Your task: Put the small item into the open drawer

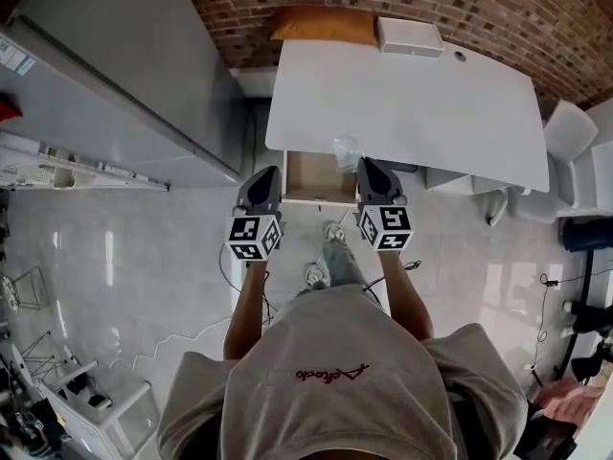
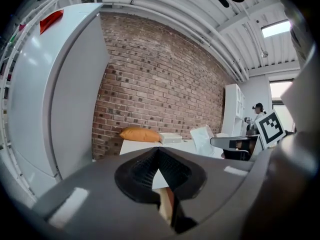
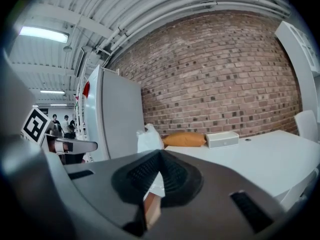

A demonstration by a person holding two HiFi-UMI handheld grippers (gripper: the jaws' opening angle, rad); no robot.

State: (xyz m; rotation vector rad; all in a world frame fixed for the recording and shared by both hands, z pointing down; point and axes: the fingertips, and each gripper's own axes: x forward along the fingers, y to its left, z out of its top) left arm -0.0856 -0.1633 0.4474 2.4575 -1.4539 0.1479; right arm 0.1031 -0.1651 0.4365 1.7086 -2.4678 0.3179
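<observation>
The small item, a crumpled clear plastic bag, lies at the white table's front edge, just right of the open wooden drawer. My left gripper hangs shut and holding nothing at the drawer's left front corner. At the right front corner is my right gripper, shut and holding nothing too, just below the bag. The bag stands ahead and to the right in the left gripper view, and ahead and slightly left as the bag in the right gripper view. Drawer wood shows under the left jaws.
An orange cushion and a white box sit at the table's back against the brick wall. A grey fridge stands to the left. White chairs are at the right. The person's feet are on the tiled floor below the drawer.
</observation>
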